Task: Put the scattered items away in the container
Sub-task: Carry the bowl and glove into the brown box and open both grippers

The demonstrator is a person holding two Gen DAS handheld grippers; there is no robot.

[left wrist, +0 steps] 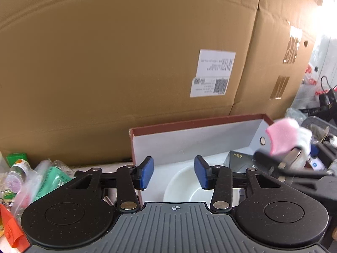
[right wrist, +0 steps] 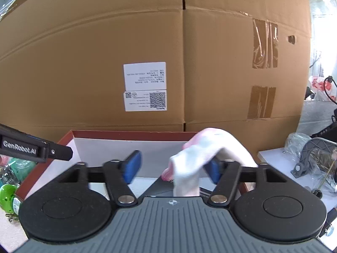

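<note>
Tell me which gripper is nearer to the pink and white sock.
Right. The sock is draped over a finger of the open right gripper, above the red box. The left gripper is open over the white bowl, apart from the sock.

Right hand-held gripper [right wrist: 172, 168] jaws apart; pink-white sock [right wrist: 202, 154] draped over right finger, above red-rimmed box [right wrist: 126, 135].

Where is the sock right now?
The sock hangs over the right gripper's right-hand pad, above the box. In the left wrist view it shows at the box's right end.
</note>
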